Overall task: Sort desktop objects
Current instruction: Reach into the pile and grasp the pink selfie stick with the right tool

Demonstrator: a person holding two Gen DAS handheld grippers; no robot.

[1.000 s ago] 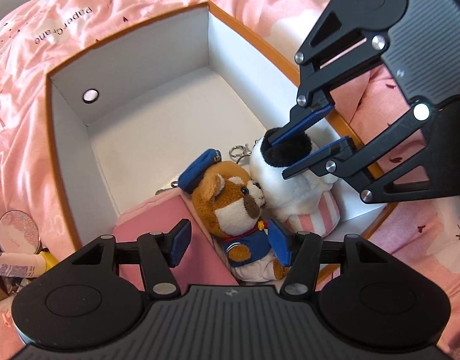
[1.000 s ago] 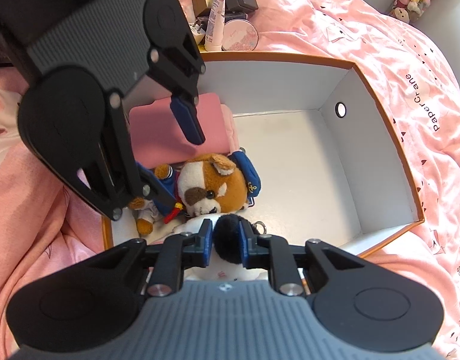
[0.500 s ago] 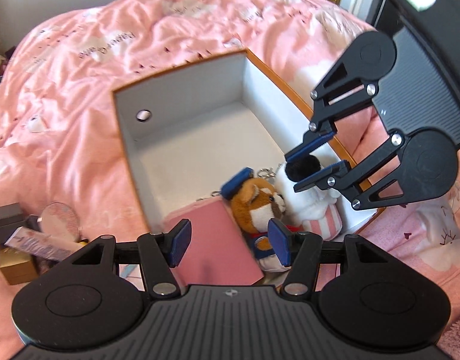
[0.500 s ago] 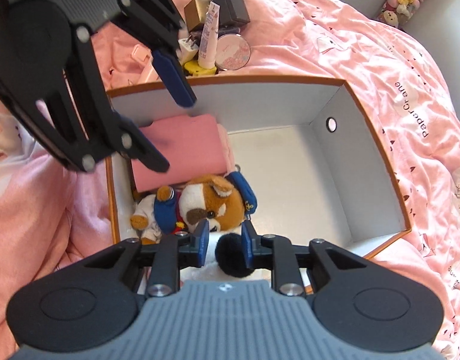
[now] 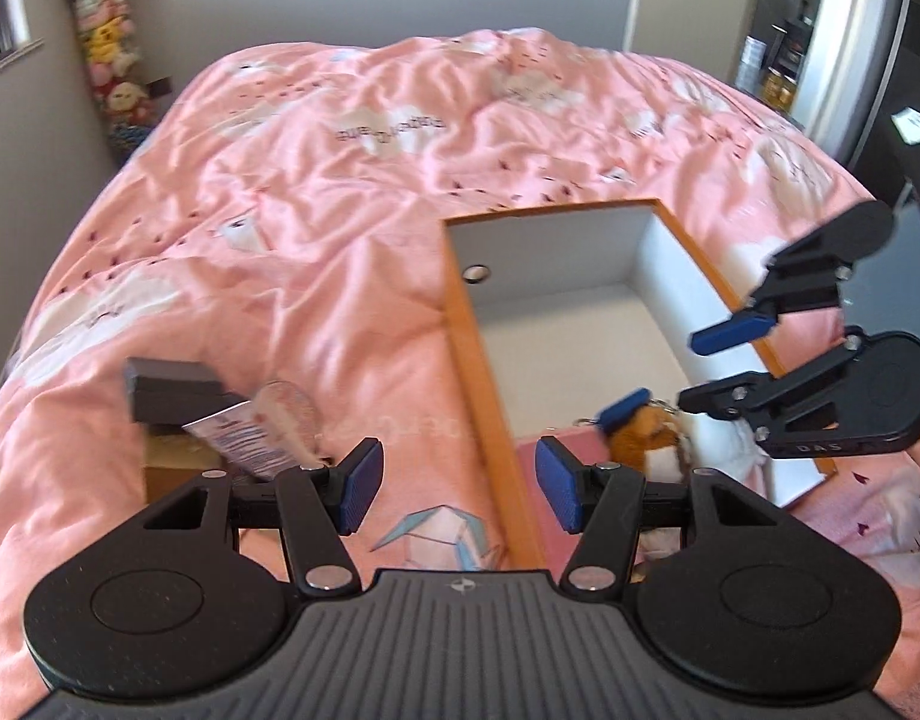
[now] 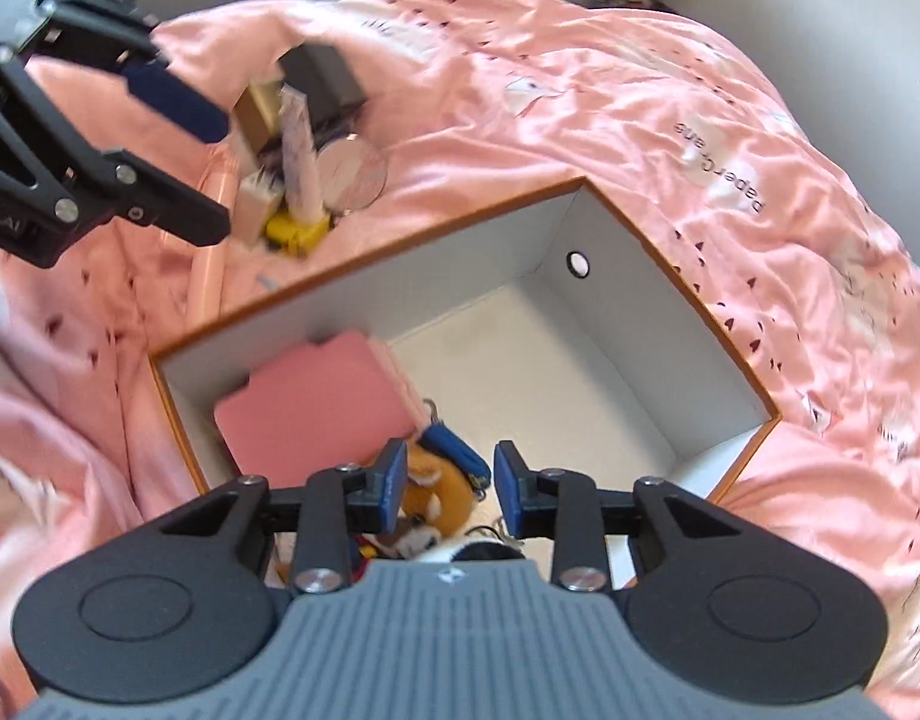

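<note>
The open storage box [image 6: 363, 276], white inside with an orange rim, sits on the pink bedspread [image 5: 339, 192] and already holds three things, all crowded into its near end: a pink notebook [image 6: 315, 408] leaning against the wall at about 9 o'clock in the right wrist view, a brown dog plush in a blue cap [image 6: 438, 483] next to it, and a white plush with a black ear [image 6: 478, 552], of which only a sliver shows under the right tool [image 6: 450, 486]. The far half of the box floor is bare.

The right tool's jaws have just been opening; the pads now stand apart, clear of the white plush below them and pinching nothing. That plush looks delivered.

The left tool [image 5: 460, 492] is spread wide and empty, its pads straddling the box's left rim in its own view.

What is left lies outside the box, in a small heap on the bedspread at about 10 o'clock from the left tool: a dark grey box [image 5: 171, 390], a squeeze tube [image 5: 243, 438], a round compact mirror [image 5: 291, 408] and a gold-brown box [image 5: 177, 468]. The right wrist view adds a yellow item [image 6: 294, 231] and a small white item [image 6: 258, 204] in the same heap, too blurred to name. So I judge the sorting partway done: three things in, roughly six to go, with the empty left tool nearest the heap.
</note>
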